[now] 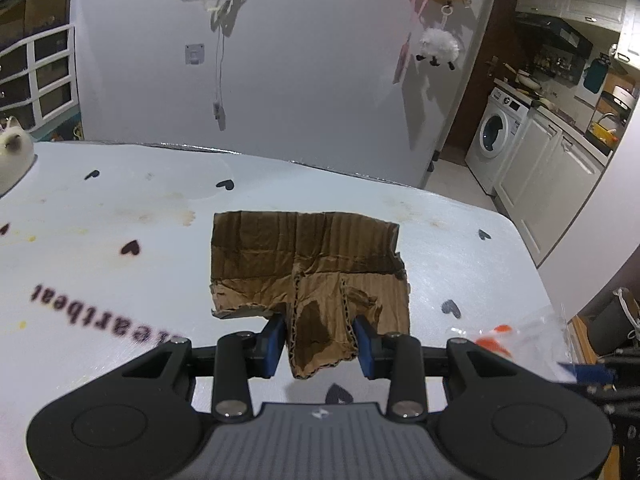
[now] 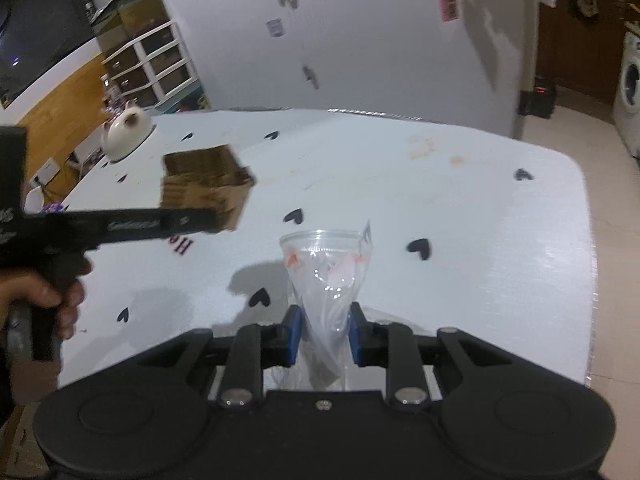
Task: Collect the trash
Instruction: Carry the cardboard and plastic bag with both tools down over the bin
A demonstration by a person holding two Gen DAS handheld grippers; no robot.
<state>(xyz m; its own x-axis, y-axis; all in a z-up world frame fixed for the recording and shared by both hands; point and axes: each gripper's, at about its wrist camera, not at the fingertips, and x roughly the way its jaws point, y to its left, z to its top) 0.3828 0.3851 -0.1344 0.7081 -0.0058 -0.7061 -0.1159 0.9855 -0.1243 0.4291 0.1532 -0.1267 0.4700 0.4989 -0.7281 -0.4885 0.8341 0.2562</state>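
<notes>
The left gripper [image 1: 319,340] was clamped on a folded flap of the torn brown corrugated cardboard piece [image 1: 308,264], which extended forward of its jaws, above the white heart-printed tabletop [image 1: 120,208]. The right gripper [image 2: 325,334], nearly shut, pinched the crumpled clear plastic bag [image 2: 326,264], its long axis running forward. No bin was visible; neither hand judged nearer.

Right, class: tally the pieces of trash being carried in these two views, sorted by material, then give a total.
Cardboard: 1, the torn cardboard piece in the left hand-held gripper.
Clear plastic: 1, the plastic bag with orange marks in the right hand-held gripper.
Total: 2
</notes>
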